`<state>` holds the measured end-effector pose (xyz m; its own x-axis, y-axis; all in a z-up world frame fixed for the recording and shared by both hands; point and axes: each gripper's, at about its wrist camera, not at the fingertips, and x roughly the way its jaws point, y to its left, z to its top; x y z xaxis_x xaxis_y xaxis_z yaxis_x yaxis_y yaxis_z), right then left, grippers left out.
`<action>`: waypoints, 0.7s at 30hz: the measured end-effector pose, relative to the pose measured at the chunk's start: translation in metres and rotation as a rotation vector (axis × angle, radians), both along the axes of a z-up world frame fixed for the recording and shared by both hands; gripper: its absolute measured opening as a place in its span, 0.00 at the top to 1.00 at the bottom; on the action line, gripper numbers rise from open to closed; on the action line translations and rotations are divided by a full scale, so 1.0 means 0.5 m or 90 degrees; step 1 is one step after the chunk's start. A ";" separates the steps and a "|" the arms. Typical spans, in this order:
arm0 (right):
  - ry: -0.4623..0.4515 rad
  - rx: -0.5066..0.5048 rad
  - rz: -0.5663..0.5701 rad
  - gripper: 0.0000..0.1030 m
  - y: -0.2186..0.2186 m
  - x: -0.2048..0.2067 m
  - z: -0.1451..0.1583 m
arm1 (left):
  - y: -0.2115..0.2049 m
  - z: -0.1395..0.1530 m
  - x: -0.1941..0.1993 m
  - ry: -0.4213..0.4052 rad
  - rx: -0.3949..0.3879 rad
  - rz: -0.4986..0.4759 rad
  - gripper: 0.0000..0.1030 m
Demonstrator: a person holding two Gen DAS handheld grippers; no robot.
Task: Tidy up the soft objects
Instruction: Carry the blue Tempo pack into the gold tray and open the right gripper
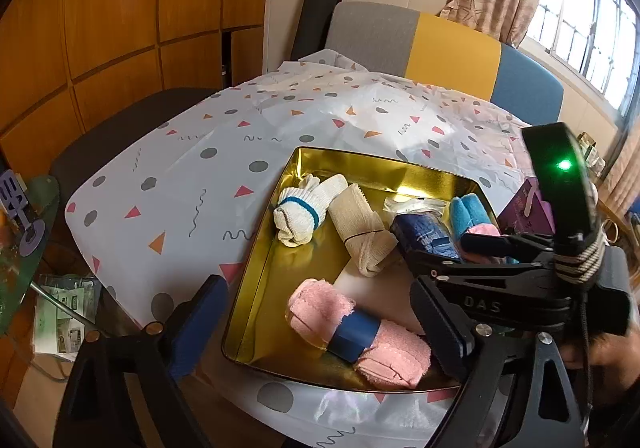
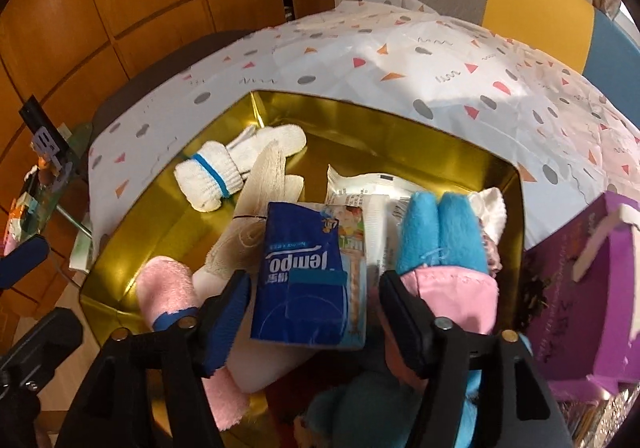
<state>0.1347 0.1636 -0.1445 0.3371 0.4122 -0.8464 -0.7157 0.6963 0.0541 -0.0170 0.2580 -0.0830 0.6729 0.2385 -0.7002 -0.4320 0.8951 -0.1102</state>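
A gold tin tray on the patterned tablecloth holds soft things: a white glove bundle with a blue band, a beige cloth roll, a blue Tempo tissue pack, a pink towel roll with a blue band and a blue-and-pink plush. My left gripper is open above the pink roll. My right gripper is open, its fingers on either side of the tissue pack.
A purple box stands right of the tray. A white plastic packet lies under the tissue pack. A grey, yellow and blue chair back stands behind the table. A glass side table with clutter is at the left.
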 end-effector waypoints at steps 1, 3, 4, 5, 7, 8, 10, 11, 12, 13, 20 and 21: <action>-0.007 0.002 -0.002 0.31 -0.004 -0.005 0.006 | -0.002 0.002 -0.001 -0.002 0.001 -0.001 0.09; -0.019 0.006 -0.006 0.30 -0.012 -0.012 0.016 | -0.005 0.007 -0.004 -0.005 0.004 -0.002 0.08; -0.022 0.007 -0.009 0.30 -0.016 -0.016 0.020 | -0.007 0.009 -0.005 -0.006 0.006 -0.002 0.07; -0.025 0.007 -0.012 0.30 -0.020 -0.020 0.023 | -0.010 0.011 -0.006 -0.008 0.008 -0.003 0.07; -0.032 0.008 -0.015 0.30 -0.030 -0.028 0.030 | -0.016 0.014 -0.007 -0.010 0.011 -0.007 0.06; -0.035 0.009 -0.016 0.30 -0.035 -0.031 0.033 | -0.021 0.016 -0.009 -0.012 0.013 -0.008 0.06; -0.043 0.011 -0.022 0.29 -0.048 -0.040 0.039 | -0.031 0.022 -0.012 -0.016 0.020 -0.012 0.04; -0.048 0.014 -0.025 0.29 -0.057 -0.045 0.043 | -0.035 0.024 -0.012 -0.018 0.023 -0.013 0.02; -0.053 0.015 -0.029 0.29 -0.065 -0.050 0.047 | -0.039 0.026 -0.013 -0.020 0.026 -0.014 0.01; -0.060 0.016 -0.034 0.29 -0.073 -0.054 0.051 | -0.046 0.030 -0.015 -0.026 0.030 -0.016 0.01; -0.148 0.040 -0.127 0.29 -0.164 -0.097 0.104 | -0.097 0.051 -0.019 -0.046 0.049 -0.040 0.00; -0.158 0.045 -0.149 0.29 -0.180 -0.103 0.111 | -0.109 0.054 -0.020 -0.051 0.052 -0.045 0.00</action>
<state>0.0831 0.0737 -0.0891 0.6209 0.3543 -0.6992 -0.5347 0.8437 -0.0473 -0.0270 0.2034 -0.0560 0.7431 0.2429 -0.6235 -0.3605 0.9303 -0.0672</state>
